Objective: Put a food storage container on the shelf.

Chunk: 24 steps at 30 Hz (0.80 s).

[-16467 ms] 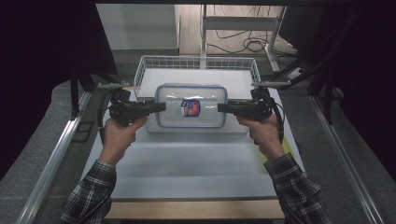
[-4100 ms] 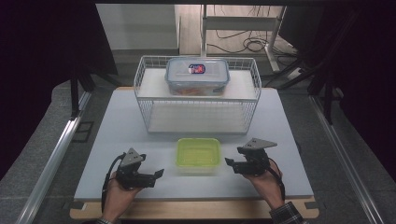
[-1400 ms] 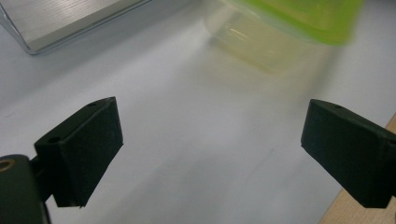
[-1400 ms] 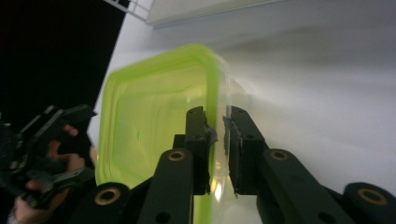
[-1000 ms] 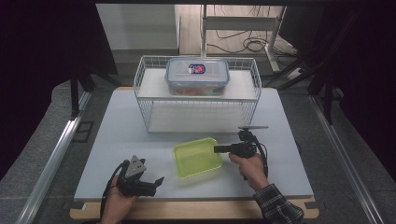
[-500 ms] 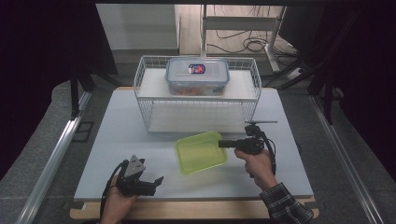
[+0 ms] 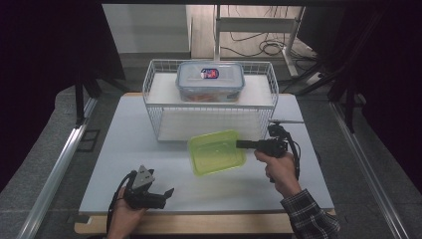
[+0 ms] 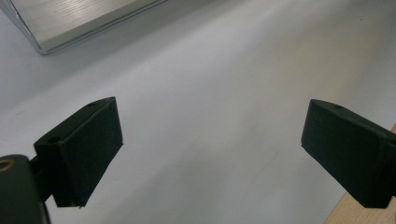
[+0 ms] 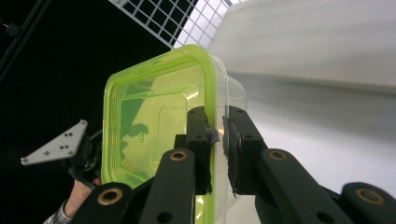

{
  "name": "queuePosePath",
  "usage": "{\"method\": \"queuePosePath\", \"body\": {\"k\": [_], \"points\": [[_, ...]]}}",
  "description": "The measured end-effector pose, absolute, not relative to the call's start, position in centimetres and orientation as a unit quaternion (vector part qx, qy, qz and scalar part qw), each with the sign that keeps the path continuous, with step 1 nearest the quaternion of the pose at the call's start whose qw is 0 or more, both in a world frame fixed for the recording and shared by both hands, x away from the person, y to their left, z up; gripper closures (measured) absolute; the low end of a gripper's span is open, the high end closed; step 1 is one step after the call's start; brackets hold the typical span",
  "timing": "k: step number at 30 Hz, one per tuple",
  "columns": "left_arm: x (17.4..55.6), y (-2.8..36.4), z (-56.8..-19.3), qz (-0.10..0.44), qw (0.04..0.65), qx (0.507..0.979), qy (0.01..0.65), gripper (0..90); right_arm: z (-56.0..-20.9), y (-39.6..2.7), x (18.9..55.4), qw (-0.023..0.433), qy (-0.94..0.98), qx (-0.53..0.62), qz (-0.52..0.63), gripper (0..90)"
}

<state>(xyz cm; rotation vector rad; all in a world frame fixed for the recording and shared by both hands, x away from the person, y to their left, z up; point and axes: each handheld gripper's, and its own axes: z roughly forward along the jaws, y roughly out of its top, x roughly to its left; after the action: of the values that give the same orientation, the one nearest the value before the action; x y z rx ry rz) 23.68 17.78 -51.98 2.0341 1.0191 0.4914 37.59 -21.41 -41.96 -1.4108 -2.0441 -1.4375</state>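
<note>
A yellow-green plastic container hangs tilted above the white table, just in front of the wire basket. My right gripper is shut on its right rim; in the right gripper view the two black jaws pinch the container's edge at my right gripper. A clear lidded box with a red and blue label sits on the basket's upper shelf. My left gripper rests low at the table's front left, open, with nothing between its fingers, over bare tabletop.
The wire basket stands at the back middle of the white table. A metal rail runs along the left side. Cables lie on the floor behind. The wooden front edge of the table is close to my left hand.
My right gripper has lifted the green container off the table and carried it slightly right and toward the basket. The left gripper has stayed where it was.
</note>
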Motion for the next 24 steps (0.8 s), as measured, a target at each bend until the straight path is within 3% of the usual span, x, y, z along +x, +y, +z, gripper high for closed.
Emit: {"method": "queuePosePath", "body": {"k": [24], "points": [[23.7,17.9,-51.9,0.195,0.396,0.802,0.401,5.1,-36.3,-22.4,38.8,0.106,-0.682,-0.483,-0.54,80.4]]}}
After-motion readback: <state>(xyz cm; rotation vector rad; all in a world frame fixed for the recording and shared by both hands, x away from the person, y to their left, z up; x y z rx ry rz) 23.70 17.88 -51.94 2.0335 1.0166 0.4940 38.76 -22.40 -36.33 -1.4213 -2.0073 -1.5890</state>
